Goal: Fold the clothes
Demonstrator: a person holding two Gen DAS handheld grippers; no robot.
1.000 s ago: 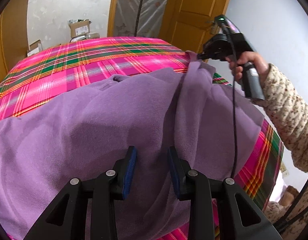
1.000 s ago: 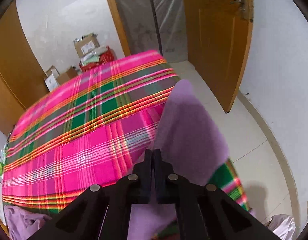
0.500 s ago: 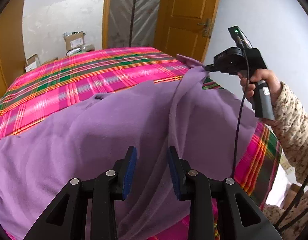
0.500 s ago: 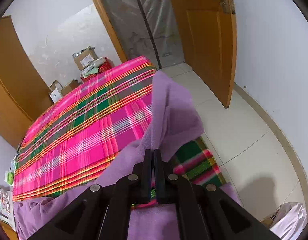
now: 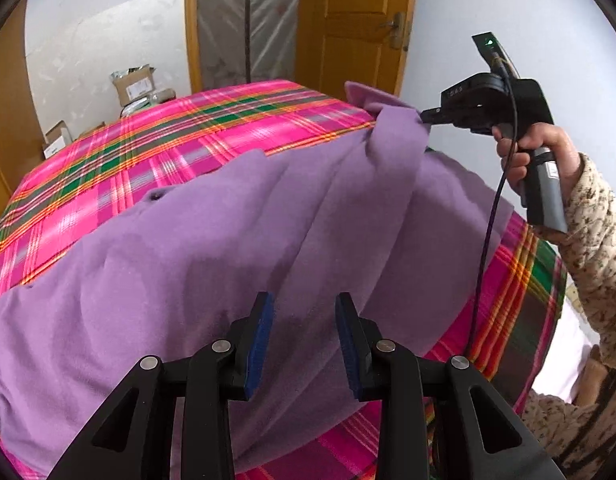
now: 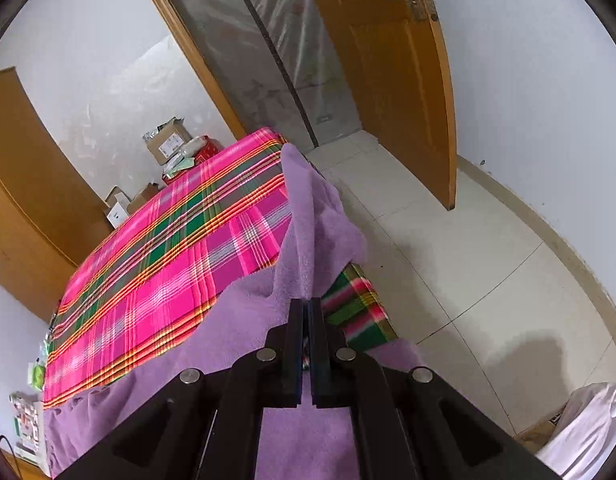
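A purple fleece garment (image 5: 212,248) lies spread over a bed with a pink, green and orange plaid cover (image 5: 156,148). My left gripper (image 5: 304,312) hovers open just above the garment's near part, with nothing between its blue pads. Far right in the left wrist view, my right gripper (image 5: 422,118) is shut on a corner of the garment and holds it lifted off the bed. The right wrist view shows that gripper (image 6: 308,306) pinching the purple cloth (image 6: 316,232), which rises in a peak over the bed's edge.
A person's hand (image 5: 520,152) and speckled sleeve (image 5: 592,240) hold the right gripper, with a black cable hanging down. Cardboard boxes (image 6: 168,144) stand behind the bed. An open wooden door (image 6: 392,72) and tiled floor (image 6: 468,272) lie to the right. A white bundle (image 6: 588,424) sits on the floor.
The right gripper has pulled the garment's corner up and out to the right, past the bed's edge. The left gripper stayed open over the cloth.
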